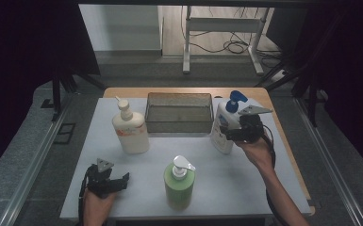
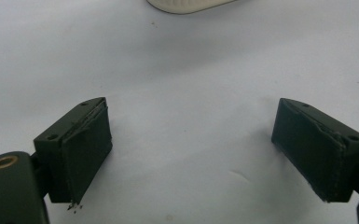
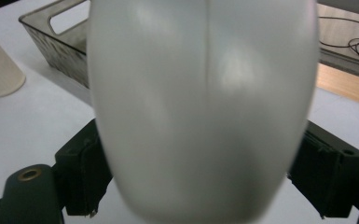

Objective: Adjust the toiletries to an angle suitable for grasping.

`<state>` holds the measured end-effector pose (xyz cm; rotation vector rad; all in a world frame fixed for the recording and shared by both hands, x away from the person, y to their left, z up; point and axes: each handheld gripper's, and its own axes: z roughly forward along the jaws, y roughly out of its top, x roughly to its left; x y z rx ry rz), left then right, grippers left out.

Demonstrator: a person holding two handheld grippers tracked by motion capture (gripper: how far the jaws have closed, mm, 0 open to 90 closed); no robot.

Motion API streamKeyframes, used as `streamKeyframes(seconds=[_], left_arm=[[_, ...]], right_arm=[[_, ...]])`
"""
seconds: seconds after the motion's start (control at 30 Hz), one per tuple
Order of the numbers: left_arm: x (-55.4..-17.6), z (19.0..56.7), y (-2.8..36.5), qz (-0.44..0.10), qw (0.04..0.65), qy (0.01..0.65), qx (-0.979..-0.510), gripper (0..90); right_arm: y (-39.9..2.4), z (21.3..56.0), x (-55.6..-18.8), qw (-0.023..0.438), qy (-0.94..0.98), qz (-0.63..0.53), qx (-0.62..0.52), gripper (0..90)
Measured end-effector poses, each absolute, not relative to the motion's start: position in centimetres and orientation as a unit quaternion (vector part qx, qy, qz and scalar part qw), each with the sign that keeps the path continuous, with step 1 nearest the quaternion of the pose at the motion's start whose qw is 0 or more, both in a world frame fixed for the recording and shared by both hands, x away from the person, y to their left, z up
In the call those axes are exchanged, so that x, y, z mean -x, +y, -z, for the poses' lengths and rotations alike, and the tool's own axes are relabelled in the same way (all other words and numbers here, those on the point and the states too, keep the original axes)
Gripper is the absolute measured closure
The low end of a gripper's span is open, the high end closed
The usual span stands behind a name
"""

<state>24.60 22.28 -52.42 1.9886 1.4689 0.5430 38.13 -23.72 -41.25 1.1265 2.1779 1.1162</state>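
Item 1. White plastic pump bottle with a blue pump head (image 1: pixel 225 123): stood upright at the right side of the white-topped counter (image 1: pixel 235 179), just beside the right end of the basket. In the right gripper view its rounded white body (image 3: pixel 200 107) sat between the two black fingers (image 3: pixel 81 179), one at each flank.

Item 2. Right gripper (image 1: pixel 227 133): held level in the person's right hand (image 1: pixel 259 153), at the bottle's lower body. Fingers stood wide on either side of the bottle and close against it; whether the pads pressed on the bottle could not be told.

Item 3. Left gripper (image 1: pixel 125 178): held in the left hand (image 1: pixel 96 202) at the near left of the counter. Fingers (image 2: pixel 81 149) spread wide apart, with bare counter between them.

Item 4. Cream plastic pump bottle with an orange label band (image 1: pixel 129 129): upright at the left of the counter, just left of the basket. Its base edge (image 2: pixel 186 5) showed at the top of the left gripper view.

Item 5. Green plastic pump bottle with a white pump head (image 1: pixel 179 184): upright at the near middle of the counter, between the two grippers.

Item 6. Dark grey translucent rectangular basket (image 1: pixel 179 123): at the far middle of the counter, between the cream and white bottles; nothing seen inside it. One cut-out handle showed in the right gripper view (image 3: pixel 58 35).
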Motion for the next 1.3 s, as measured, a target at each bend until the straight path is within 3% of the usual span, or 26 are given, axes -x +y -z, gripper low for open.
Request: streamKeyframes(seconds=[0.33,0.67,1.3], left_arm=[[-24.6,52.4,22.3,-0.205,0.301,0.554,-0.749,11.3],[-24.6,52.4,22.3,-0.205,0.300,0.553,-0.749,11.2],[-24.6,52.4,22.3,-0.205,0.301,0.554,-0.749,11.2]], right_arm=[[-23.4,41.6,-38.8,0.218,0.782,-0.410,-0.416,22.1],[-22.7,41.6,-38.9,0.224,0.796,-0.401,-0.394,35.6],[-22.9,40.5,-38.1,0.217,0.808,-0.394,-0.382,37.6]])
